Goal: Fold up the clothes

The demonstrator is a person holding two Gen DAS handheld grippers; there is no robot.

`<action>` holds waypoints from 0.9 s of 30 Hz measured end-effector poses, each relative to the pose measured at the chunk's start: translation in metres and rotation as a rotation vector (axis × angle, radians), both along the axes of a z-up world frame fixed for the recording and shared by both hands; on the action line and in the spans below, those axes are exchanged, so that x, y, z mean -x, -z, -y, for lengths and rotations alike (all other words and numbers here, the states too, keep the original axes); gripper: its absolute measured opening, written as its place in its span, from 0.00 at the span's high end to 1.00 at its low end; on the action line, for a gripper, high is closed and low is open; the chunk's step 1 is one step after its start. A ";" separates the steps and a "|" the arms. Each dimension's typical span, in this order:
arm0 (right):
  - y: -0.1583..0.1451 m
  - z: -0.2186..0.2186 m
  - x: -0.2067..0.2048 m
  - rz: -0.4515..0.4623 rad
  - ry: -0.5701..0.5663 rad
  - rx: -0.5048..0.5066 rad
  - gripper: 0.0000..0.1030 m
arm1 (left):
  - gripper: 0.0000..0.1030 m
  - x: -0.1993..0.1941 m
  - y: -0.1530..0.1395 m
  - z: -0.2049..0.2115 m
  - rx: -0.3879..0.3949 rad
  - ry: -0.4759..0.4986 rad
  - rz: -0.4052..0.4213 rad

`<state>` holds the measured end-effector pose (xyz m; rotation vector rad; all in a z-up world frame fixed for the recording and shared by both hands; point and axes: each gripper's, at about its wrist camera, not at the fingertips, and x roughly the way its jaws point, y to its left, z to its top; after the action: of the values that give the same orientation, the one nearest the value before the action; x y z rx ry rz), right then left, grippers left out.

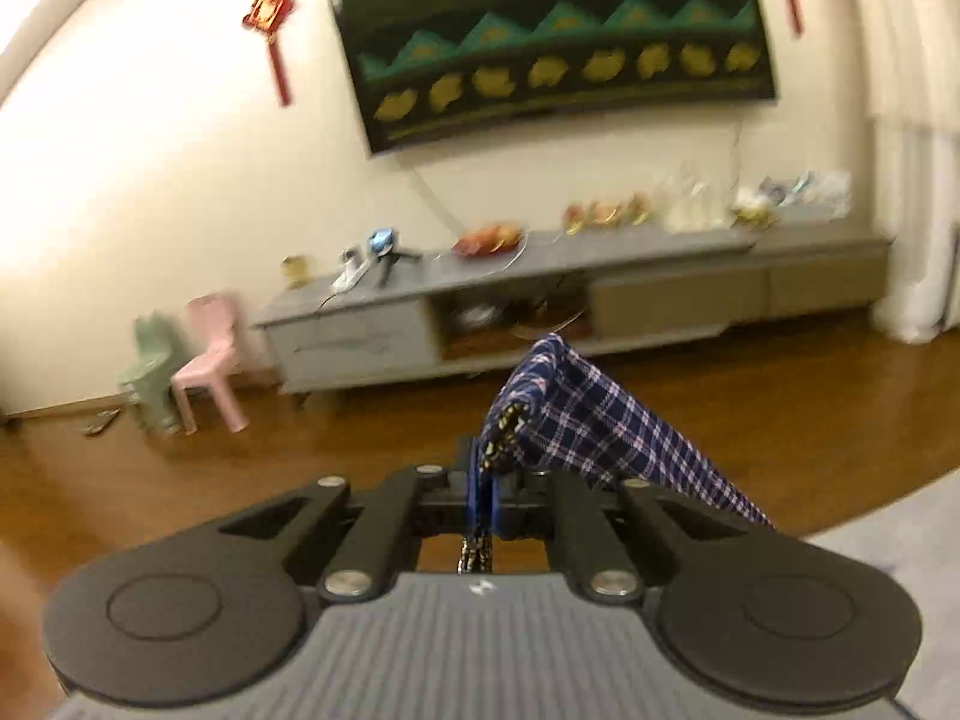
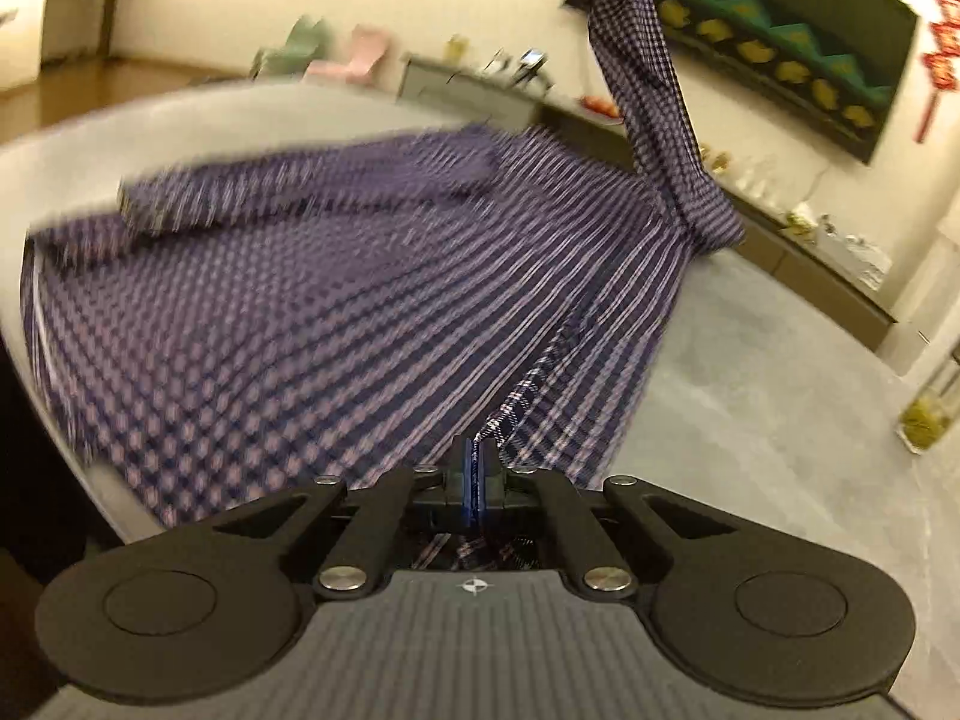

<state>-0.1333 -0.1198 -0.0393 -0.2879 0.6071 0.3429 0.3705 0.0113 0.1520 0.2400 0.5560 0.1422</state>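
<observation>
Navy-and-white plaid cotton shirt (image 2: 336,300) lay spread over a pale grey surface (image 2: 750,396), one twisted part rising toward the top of the right wrist view. The right gripper (image 2: 478,468) had its jaws pinched tight on the shirt's near edge. The left gripper (image 1: 487,480) clamped another bunched corner, lifted above a brown wooden floor (image 1: 780,414), facing a long grey cabinet (image 1: 540,300).
</observation>
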 end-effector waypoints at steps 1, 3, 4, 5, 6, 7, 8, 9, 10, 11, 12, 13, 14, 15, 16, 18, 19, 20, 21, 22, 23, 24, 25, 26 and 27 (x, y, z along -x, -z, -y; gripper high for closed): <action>-0.004 0.006 -0.003 -0.012 -0.007 -0.023 1.00 | 0.96 0.000 0.010 -0.005 -0.004 -0.003 -0.016; -0.011 0.017 -0.010 -0.035 -0.020 -0.069 0.99 | 0.96 0.005 0.032 -0.012 -0.018 -0.002 -0.031; -0.014 0.022 -0.013 -0.047 -0.026 -0.092 0.96 | 0.96 0.011 0.036 -0.014 -0.019 0.007 -0.023; -0.018 0.028 -0.016 -0.059 -0.033 -0.115 0.86 | 0.96 0.018 0.037 -0.015 -0.017 0.019 -0.007; -0.021 0.033 -0.019 -0.070 -0.039 -0.138 0.80 | 0.96 0.026 0.039 -0.016 -0.015 0.031 0.008; -0.025 0.039 -0.023 -0.082 -0.046 -0.162 0.72 | 0.96 0.033 0.040 -0.018 -0.012 0.043 0.024; -0.028 0.045 -0.026 -0.094 -0.052 -0.185 0.70 | 0.96 0.041 0.041 -0.019 -0.010 0.055 0.039; -0.032 0.050 -0.029 -0.106 -0.059 -0.208 0.70 | 0.96 0.048 0.043 -0.020 -0.008 0.067 0.055; -0.035 0.056 -0.032 -0.117 -0.065 -0.231 0.70 | 0.96 0.055 0.044 -0.022 -0.006 0.079 0.070; -0.039 0.061 -0.036 -0.129 -0.072 -0.254 0.70 | 0.96 0.065 0.040 -0.026 0.013 0.074 0.104; -0.043 0.068 -0.042 -0.135 -0.073 -0.272 0.70 | 0.96 0.073 0.034 -0.033 0.036 0.059 0.135; -0.052 0.077 -0.058 -0.115 -0.054 -0.270 0.70 | 0.96 0.079 0.029 -0.040 0.060 0.034 0.160; -0.060 0.086 -0.075 -0.096 -0.035 -0.268 0.70 | 0.96 0.080 0.029 -0.046 0.077 0.009 0.165; -0.067 0.094 -0.092 -0.077 -0.018 -0.263 0.70 | 0.96 0.078 0.032 -0.051 0.083 -0.006 0.146; -0.069 0.097 -0.114 -0.060 -0.007 -0.244 0.70 | 0.96 0.076 0.037 -0.055 0.087 -0.016 0.118; -0.068 0.099 -0.164 -0.039 0.022 -0.215 0.70 | 0.96 0.077 0.043 -0.062 0.090 -0.056 0.114; -0.066 0.099 -0.192 -0.033 0.039 -0.204 0.70 | 0.96 0.081 0.043 -0.065 0.095 -0.081 0.131; -0.063 0.099 -0.219 -0.028 0.054 -0.191 0.70 | 0.96 0.087 0.042 -0.069 0.101 -0.108 0.155; -0.058 0.099 -0.243 -0.022 0.067 -0.174 0.70 | 0.96 0.090 0.043 -0.069 0.108 -0.107 0.159; -0.051 0.097 -0.270 -0.014 0.091 -0.158 0.70 | 0.96 0.092 0.044 -0.069 0.115 -0.092 0.152; -0.044 0.095 -0.297 -0.008 0.113 -0.145 0.70 | 0.96 0.094 0.046 -0.069 0.123 -0.077 0.145; -0.036 0.092 -0.320 -0.006 0.124 -0.143 0.70 | 0.96 0.096 0.047 -0.068 0.131 -0.062 0.138; -0.028 0.085 -0.340 0.003 0.123 -0.150 0.70 | 0.96 0.098 0.049 -0.068 0.138 -0.047 0.132; -0.021 0.079 -0.360 0.009 0.121 -0.158 0.70 | 0.96 0.100 0.052 -0.066 0.136 -0.024 0.123; -0.014 0.075 -0.378 0.001 0.113 -0.170 0.70 | 0.96 0.103 0.055 -0.063 0.126 -0.008 0.123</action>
<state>0.2443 -0.1944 -0.0255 -0.0900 0.5869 0.2839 0.2679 0.0746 0.0966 0.1060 0.4419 0.1288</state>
